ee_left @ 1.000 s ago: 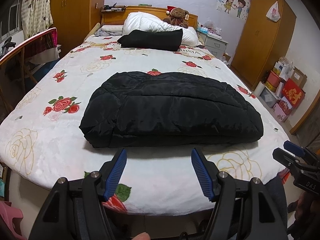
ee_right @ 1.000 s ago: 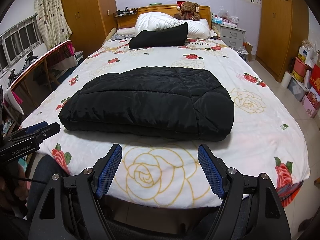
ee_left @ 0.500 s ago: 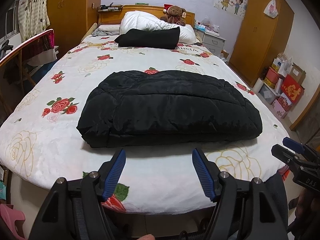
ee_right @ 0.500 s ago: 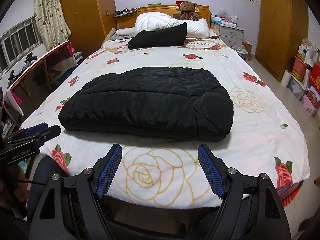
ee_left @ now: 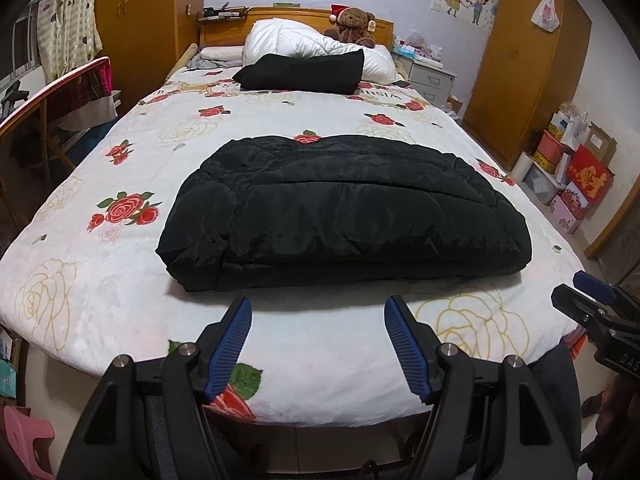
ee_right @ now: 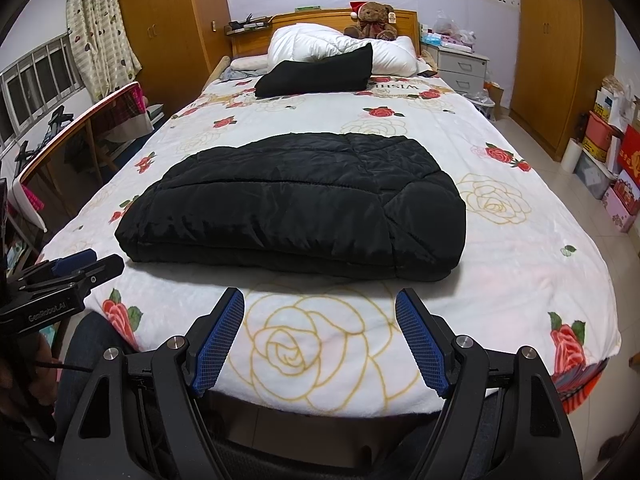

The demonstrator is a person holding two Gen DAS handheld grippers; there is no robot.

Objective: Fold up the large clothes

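A black padded jacket (ee_left: 344, 212) lies folded into a thick flat rectangle on the middle of the bed; it also shows in the right wrist view (ee_right: 304, 204). My left gripper (ee_left: 318, 308) is open and empty, just short of the jacket's near edge over the bed's foot. My right gripper (ee_right: 320, 300) is open and empty, also short of the near edge. Each gripper shows at the side of the other's view: the right one (ee_left: 592, 304), the left one (ee_right: 76, 268).
The bed (ee_left: 100, 288) has a white rose-print cover. A second folded black garment (ee_left: 304, 70), a white duvet (ee_left: 304, 38) and a teddy bear (ee_left: 352, 20) lie at the headboard. A desk (ee_left: 48, 92) stands left; wardrobe (ee_left: 520, 72) and boxes (ee_left: 576, 176) stand right.
Both grippers stay open and empty. The left wrist view has shifted slightly, with the jacket a little farther up in it. The jacket has not moved.
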